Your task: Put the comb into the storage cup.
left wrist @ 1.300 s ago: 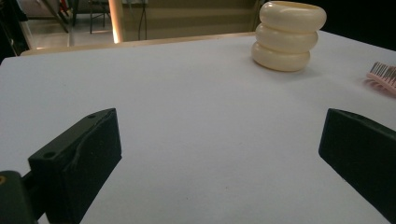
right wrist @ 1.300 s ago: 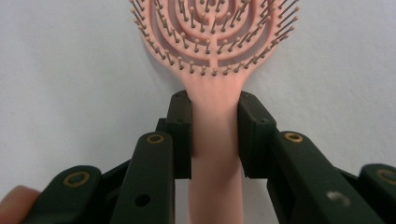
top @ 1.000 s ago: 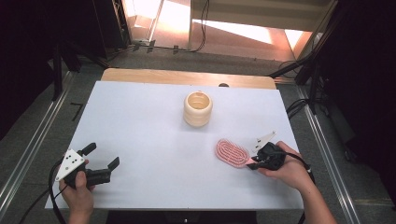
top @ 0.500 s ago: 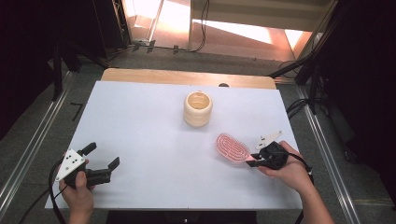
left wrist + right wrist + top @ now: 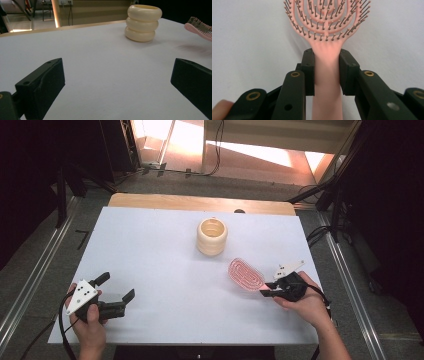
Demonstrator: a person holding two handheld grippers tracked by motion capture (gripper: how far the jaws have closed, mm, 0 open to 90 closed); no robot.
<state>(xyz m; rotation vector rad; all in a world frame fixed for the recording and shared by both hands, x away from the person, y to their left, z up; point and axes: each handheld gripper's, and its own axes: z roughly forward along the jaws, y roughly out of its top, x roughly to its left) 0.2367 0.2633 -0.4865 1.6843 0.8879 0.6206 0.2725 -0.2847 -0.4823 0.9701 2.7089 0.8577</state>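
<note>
At the near left of the white table [image 5: 160,250], the left gripper [image 5: 116,295] rests with its jaws spread wide, holding nothing. Near right, the right gripper [image 5: 326,72] clamps the handle of a pink hairbrush [image 5: 327,32], bristles up. Farther back, mid-table, a cream ribbed cup [image 5: 212,236] stands upright.

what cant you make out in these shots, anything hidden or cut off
- Inside of the cream ribbed holder: high view shows the opening but its depth is in shadow; left gripper view shows just the outer wall.
- Pink hairbrush: head cut by the top edge in right gripper view, handle end hidden between the right gripper jaws.
- Brush in left gripper view: cut off by the right edge.
- Small dark thing at the table's far edge: too small to identify.
</note>
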